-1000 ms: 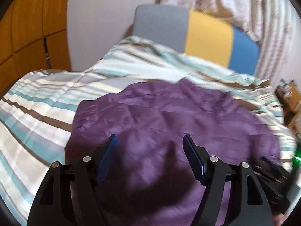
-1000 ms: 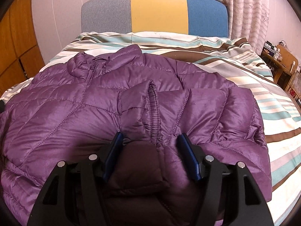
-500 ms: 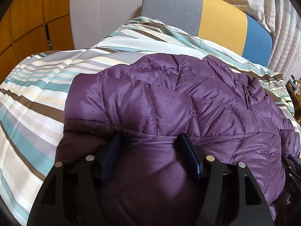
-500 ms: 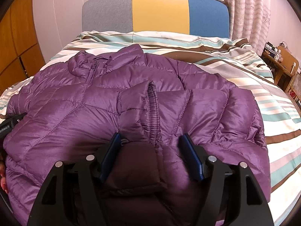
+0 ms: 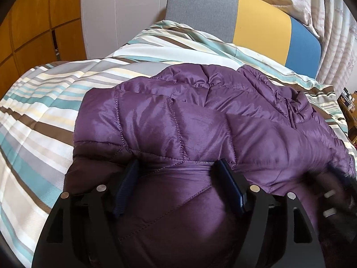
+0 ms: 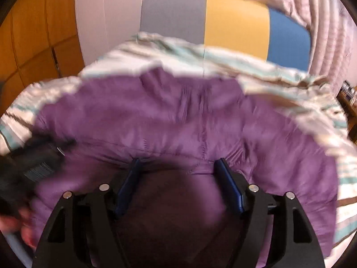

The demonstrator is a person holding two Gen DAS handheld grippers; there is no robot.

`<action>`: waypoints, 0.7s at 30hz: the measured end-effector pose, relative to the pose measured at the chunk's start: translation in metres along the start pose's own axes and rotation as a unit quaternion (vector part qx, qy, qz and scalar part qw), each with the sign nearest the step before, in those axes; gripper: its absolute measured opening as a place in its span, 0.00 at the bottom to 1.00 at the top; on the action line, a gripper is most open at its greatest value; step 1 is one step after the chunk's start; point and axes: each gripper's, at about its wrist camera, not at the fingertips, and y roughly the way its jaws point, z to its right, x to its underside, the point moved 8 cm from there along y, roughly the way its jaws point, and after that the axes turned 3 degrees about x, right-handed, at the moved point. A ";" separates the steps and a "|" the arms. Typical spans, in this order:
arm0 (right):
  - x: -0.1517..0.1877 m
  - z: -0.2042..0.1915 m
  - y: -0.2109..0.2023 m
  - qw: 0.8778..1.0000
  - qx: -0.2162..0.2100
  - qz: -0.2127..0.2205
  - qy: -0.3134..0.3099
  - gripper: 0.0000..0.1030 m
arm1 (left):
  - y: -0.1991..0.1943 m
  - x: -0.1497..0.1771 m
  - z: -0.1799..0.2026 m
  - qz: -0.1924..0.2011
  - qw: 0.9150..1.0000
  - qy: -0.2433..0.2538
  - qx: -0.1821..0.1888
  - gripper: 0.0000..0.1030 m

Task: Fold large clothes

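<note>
Purple quilted nylon: the puffer jacket [image 5: 200,120] lies spread on the bed [image 5: 44,116], approx. centred on the striped duvet, collar end toward the headboard [image 5: 256,20]. Shell is glossy, stitched into puffy diagonal panels; a zip line runs near the collar, on the side of the jacket nearer the curtain [image 5: 334,22].

Left gripper [image 5: 178,178]: black frame, blue pads, fingers [image 5: 229,185] apart w/ a bulge of jacket fabric between them at the hem end, farthest from the headboard. Pads sit against the fabric; whether they press it firmly cannot be told.

Right gripper [image 6: 178,178]: same build, fingers [image 6: 229,185] apart, dark purple fabric filling the gap. View is motion-blurred, so stitching detail is lost. Jacket [image 6: 178,122] fills the mid frame; bed [image 6: 323,116] shows as smeared stripes around it. Left gripper [image 6: 38,156] appears as a dark blur at the jacket edge on the wardrobe [image 6: 33,33] side.

Headboard [image 6: 234,20]: upholstered, rounded corners, three vertical panels, grey, yellow, blue. Duvet: cream w/ teal, grey and brown bands. Wardrobe [image 5: 33,22]: orange-brown wood panels, left of headboard. Curtain: pale, pleated, starfish print, right of headboard.
</note>
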 end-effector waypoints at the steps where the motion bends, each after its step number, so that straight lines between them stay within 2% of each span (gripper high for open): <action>1: 0.003 0.003 0.004 1.000 -0.009 0.000 0.012 0.68 | 0.001 0.000 0.001 -0.001 1.000 0.003 -0.002 0.72; 8: 0.003 0.004 0.006 1.000 -0.002 0.004 0.007 0.69 | -0.013 -0.006 -0.004 -0.002 1.000 0.003 0.008 0.73; 12: 0.002 -0.001 0.006 1.000 0.002 0.007 0.003 0.69 | -0.007 -0.010 -0.028 -0.003 1.000 0.003 -0.015 0.74; 14: 0.003 -0.002 0.004 1.000 0.004 0.009 0.002 0.70 | 0.002 -0.007 -0.027 -0.011 1.000 0.008 -0.009 0.76; 17: 0.003 -0.001 0.004 1.000 0.004 0.009 0.002 0.70 | 0.006 -0.007 -0.021 -0.012 0.999 0.034 -0.038 0.79; 19: 0.003 -0.001 0.005 1.000 -0.007 0.005 0.006 0.73 | 0.005 -0.006 -0.022 -0.013 0.999 0.033 -0.035 0.79; 21: 0.001 -0.001 0.002 1.000 -0.026 -0.002 0.008 0.79 | -0.001 -0.007 -0.022 -0.015 0.999 0.025 -0.014 0.89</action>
